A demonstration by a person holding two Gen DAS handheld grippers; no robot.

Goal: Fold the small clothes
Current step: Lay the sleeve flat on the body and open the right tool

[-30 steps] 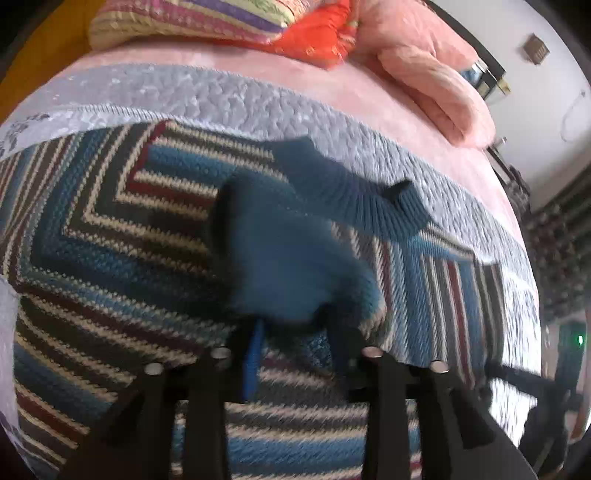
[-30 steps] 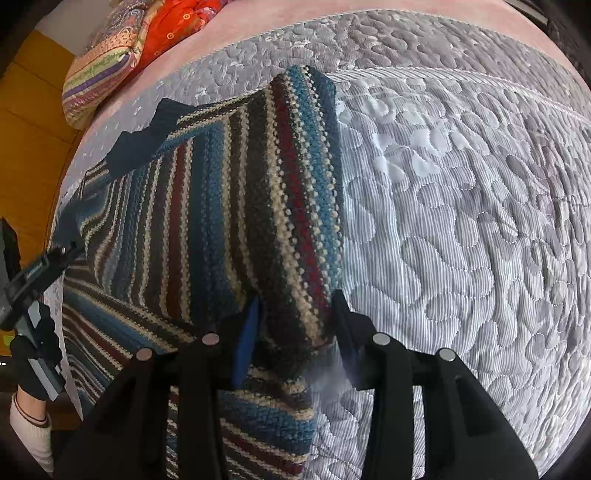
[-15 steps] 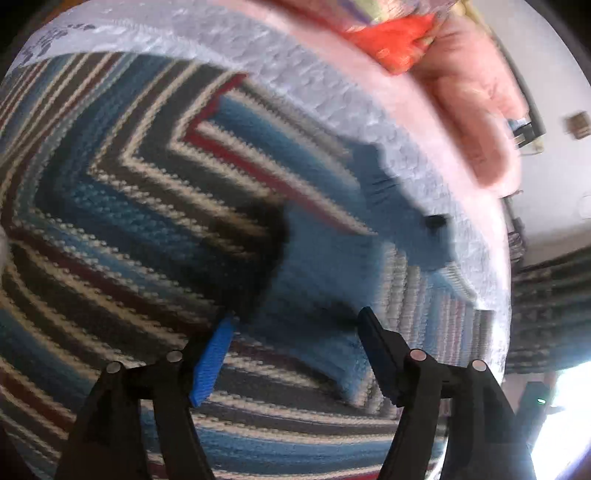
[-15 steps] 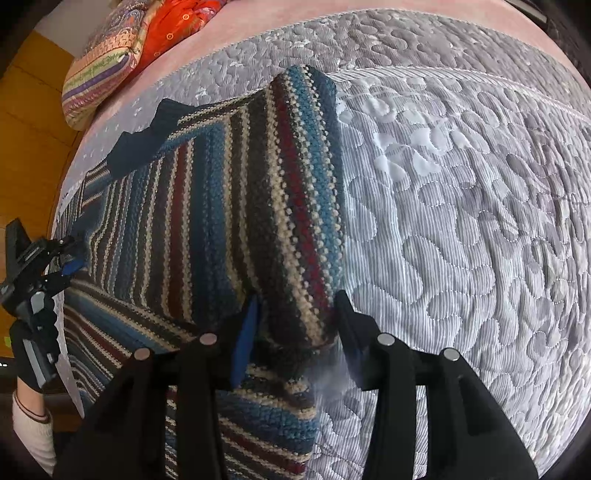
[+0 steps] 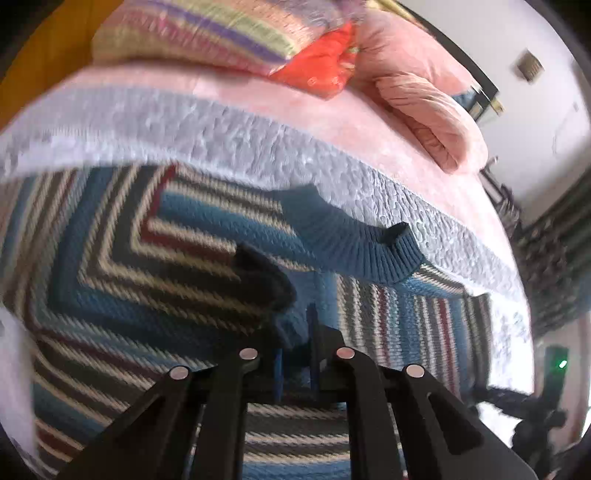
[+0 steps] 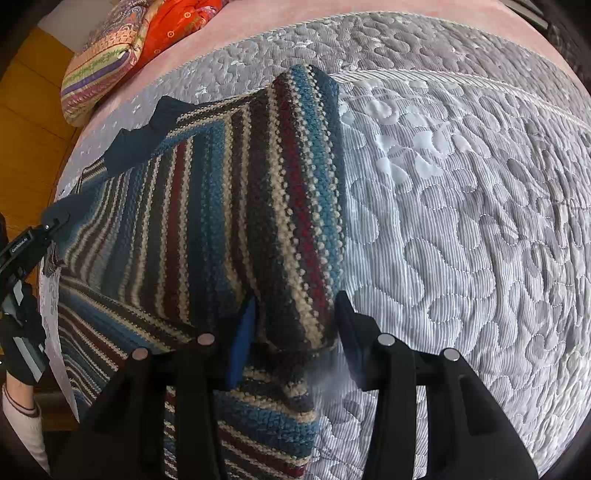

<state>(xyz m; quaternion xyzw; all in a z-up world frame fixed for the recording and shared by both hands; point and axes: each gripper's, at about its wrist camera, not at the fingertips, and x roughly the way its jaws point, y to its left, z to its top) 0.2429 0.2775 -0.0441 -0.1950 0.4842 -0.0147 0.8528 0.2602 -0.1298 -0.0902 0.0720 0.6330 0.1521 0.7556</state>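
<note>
Since half a second ago my left tongs [image 5: 295, 332], then spread wide over the sweater [image 5: 155, 266], have narrowed to a slim gap pinching a dark blue fold of it; the right tongs [image 6: 295, 314] have not shifted. Left wrist view: the sweater lies flat on the grey quilt [image 5: 229, 125], spreading ahead of and to both sides of the tongs, its ribbed blue collar [image 5: 354, 240] ahead and slightly right. Beyond the quilt lie a striped pillow [image 5: 199, 33], a red cushion [image 5: 317, 66] and a pink duvet [image 5: 428, 107]. Right wrist view: the right tongs are clamped on a striped folded edge of the sweater, which runs straight ahead between the fingers [image 6: 345, 317]; bare quilt fills the right side, and the left tongs appear at far left, held by a gloved hand [image 6: 20, 350].
</note>
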